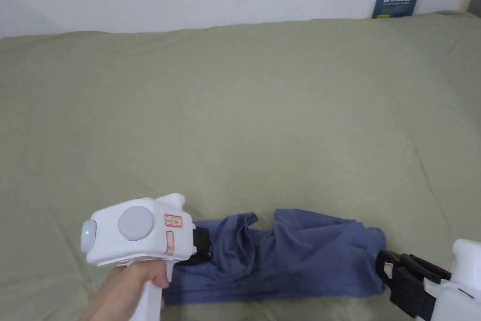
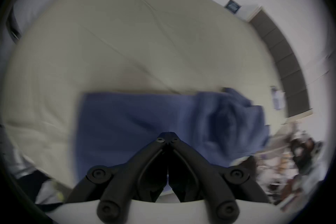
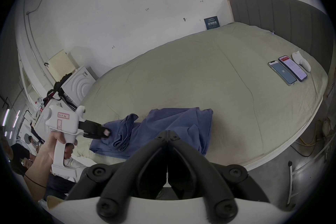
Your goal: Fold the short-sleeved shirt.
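My left gripper sits at the left end of the blue shirt, jaws drawn together; whether cloth is caught between them I cannot tell. My right gripper is just off the shirt's right end, jaws together, seemingly empty. The shirt lies in a rumpled band between them, at the near edge of the bed. To fold it well, I judge both ends need a firm pinch and an even lift, smoothing the bunched middle. Far beyond my right gripper lie two phones and a white remote, well clear.
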Action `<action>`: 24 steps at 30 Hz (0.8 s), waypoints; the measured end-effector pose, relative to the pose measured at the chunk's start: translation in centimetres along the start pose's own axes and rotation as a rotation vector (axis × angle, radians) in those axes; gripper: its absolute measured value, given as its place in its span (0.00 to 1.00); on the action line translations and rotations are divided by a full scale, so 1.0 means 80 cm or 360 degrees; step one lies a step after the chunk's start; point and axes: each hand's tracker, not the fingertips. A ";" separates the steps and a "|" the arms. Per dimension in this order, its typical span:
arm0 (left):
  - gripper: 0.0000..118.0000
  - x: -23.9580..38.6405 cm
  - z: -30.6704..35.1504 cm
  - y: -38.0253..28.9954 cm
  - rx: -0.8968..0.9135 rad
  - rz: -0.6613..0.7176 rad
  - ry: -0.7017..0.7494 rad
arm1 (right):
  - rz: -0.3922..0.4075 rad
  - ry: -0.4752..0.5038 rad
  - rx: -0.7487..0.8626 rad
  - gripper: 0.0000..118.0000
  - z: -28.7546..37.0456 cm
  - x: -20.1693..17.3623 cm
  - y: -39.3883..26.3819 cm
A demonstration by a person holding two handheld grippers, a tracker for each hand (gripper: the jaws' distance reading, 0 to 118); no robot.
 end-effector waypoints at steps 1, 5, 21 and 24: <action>0.00 0.003 -0.021 -0.002 -0.0050 0.0021 -0.0119 | -0.0012 -0.0023 -0.0011 0.00 0.000 0.002 -0.001; 0.00 0.005 -0.073 -0.010 -0.0057 0.0137 -0.0336 | -0.0027 -0.0058 -0.0014 0.00 0.008 0.006 -0.001; 0.00 -0.113 0.107 0.008 0.0148 0.0161 -0.0371 | 0.0080 -0.0035 -0.0108 0.00 -0.037 -0.040 0.006; 0.00 -0.148 0.126 0.006 0.0197 0.0191 -0.0175 | 0.0127 -0.0026 -0.0124 0.00 -0.051 -0.057 0.006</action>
